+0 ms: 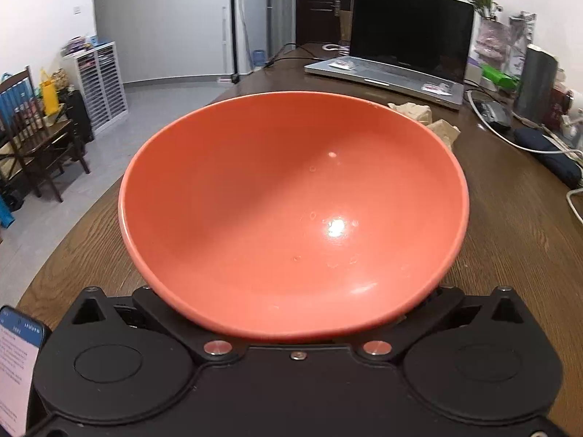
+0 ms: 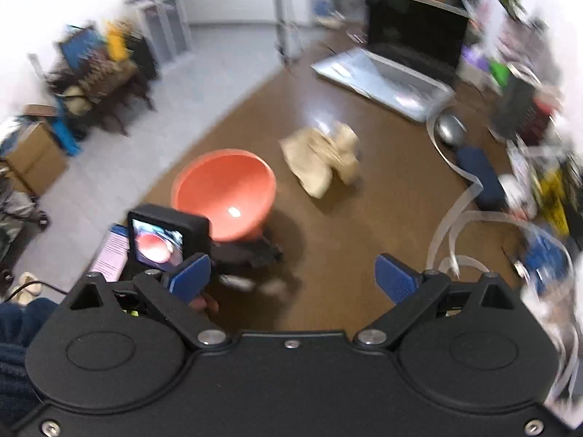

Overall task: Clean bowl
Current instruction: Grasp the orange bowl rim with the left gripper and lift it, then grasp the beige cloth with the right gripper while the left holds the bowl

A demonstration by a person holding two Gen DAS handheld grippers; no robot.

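Note:
An orange bowl (image 1: 291, 215) fills the left wrist view, tilted with its inside toward the camera and a few water drops on the glaze. In the right wrist view the same bowl (image 2: 224, 191) is held up at a slant over the brown table (image 2: 364, 218). My left gripper (image 2: 249, 249) reaches under its near side; its fingers are hidden by the bowl. My right gripper (image 2: 291, 278) hangs above the table, open, its blue pads (image 2: 395, 280) wide apart and holding nothing. A crumpled beige paper towel (image 2: 322, 160) lies just right of the bowl.
An open laptop (image 2: 393, 73) sits at the back, with a grey mouse (image 2: 450, 129), a dark blue pouch (image 2: 477, 174) and white cables (image 2: 452, 218) on the right. The table's edge runs close along the bowl's left side. A phone (image 1: 18, 364) is mounted on the left gripper.

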